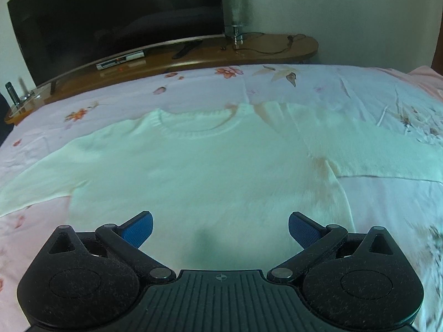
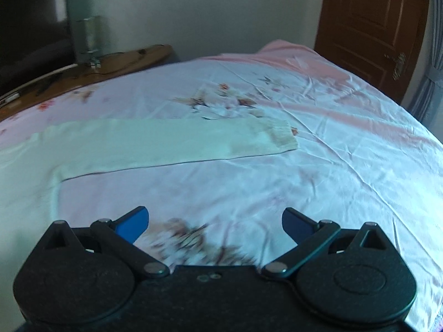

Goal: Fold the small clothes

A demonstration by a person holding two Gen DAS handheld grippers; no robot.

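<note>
A: Sweater (image 1: 199, 171), pale cream knit, lies flat and front-up on the bed (image 1: 387, 207), sleeves spread to both sides, ribbed neckline toward the far edge of the bed.

B: Left claw (image 1: 220, 228)?

A: Blue pads spread wide apart, holding nothing. It hangs over the sweater's lower body near the hem; contact with the knit cannot be judged.

B: Right claw (image 2: 215, 222)?

A: Also wide apart, holding nothing. Below it is floral bedsheet, not the sweater. The sweater's body edge sits to its left, and the right sleeve (image 2: 166, 144) stretches straight across the sheet ahead of it, ribbed cuff (image 2: 282, 138) at the far right end.

B: Surroundings?

A: Beyond the far edge of the bed, a wooden TV stand (image 1: 277, 47) carries a dark television (image 1: 110, 16) and a glass lamp (image 1: 236, 13). Wooden door (image 2: 371, 27) at upper right of the right wrist view. Both views show some blur near the bottom.
</note>
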